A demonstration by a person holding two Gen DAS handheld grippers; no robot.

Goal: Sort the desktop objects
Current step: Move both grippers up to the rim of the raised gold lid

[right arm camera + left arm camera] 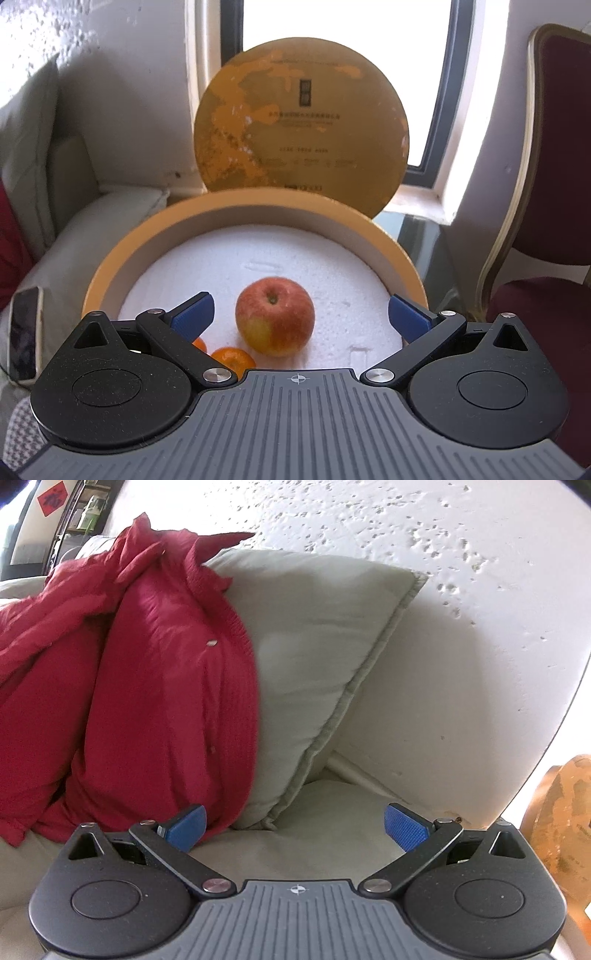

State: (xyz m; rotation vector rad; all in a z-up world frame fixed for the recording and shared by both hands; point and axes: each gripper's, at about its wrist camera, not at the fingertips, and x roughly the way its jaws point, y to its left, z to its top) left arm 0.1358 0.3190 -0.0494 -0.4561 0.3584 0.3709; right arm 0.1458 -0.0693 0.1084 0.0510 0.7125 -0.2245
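Red apple (275,320) between right claw (301,317) fingers.

Close wrist views: sofa (424,686); round box (255,221).

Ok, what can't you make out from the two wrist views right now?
- Small oranges, right wrist view: partly hidden behind the right gripper; count unclear.
- Lid print, right wrist view: too blurred to read.
- Phone, right wrist view: screen unreadable.
- Orange object, left wrist view: cut off by the edge.
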